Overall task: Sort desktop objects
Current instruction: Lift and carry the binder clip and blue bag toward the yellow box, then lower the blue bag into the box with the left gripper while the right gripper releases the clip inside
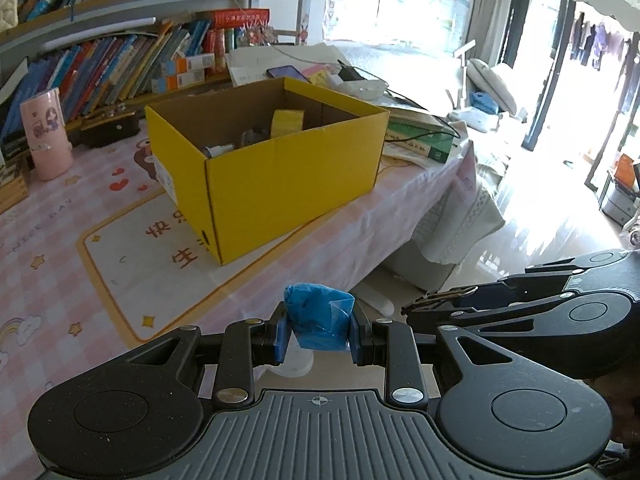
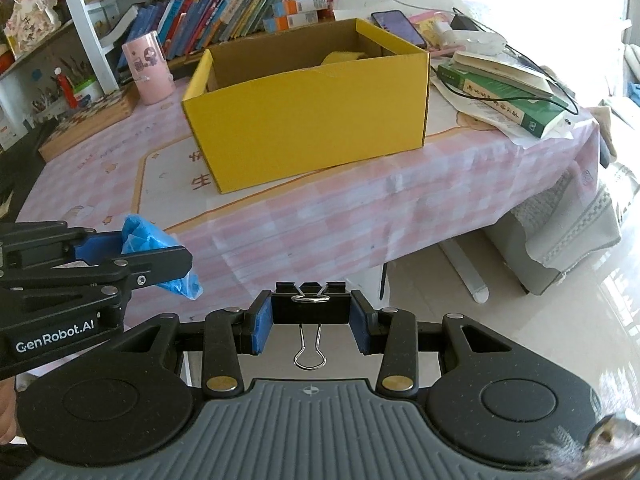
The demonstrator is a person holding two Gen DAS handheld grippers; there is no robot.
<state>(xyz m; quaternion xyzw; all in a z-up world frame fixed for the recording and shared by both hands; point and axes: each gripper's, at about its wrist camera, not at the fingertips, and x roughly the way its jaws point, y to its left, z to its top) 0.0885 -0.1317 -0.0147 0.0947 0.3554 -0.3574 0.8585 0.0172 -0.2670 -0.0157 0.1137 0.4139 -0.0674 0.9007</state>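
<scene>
both claws are loaded. left claw [image 1: 319, 330] is clamped on a crumpled blue plastic bag [image 1: 319, 320], squeezed between its blue pads; right claw [image 2: 312, 320] grips a black binder clip [image 2: 311, 307] by its body, one wire handle folded over the top and the other dangling toward the camera. each claw is held off the near edge of the bench [image 2: 320, 216], close beside the other, with the floor visible below them. the yellow box [image 1: 276, 168] sits open on the pink checked cloth, well ahead of both, already holding a yellow tape roll [image 1: 286, 122] and some small items i cannot make out.

likely trouble, as i judge it:
- the bag is soft and slippery; it could creep out of the pads on the way, and a drop here would land on the floor, not the bench.
- the clip's loose handle may catch the box's near wall if the claw comes in low.
- the two claws are so close that moving both at once toward the box risks a knock.
- releasing too early, before clearing the rim, would put either item on the cloth outside the box.
</scene>
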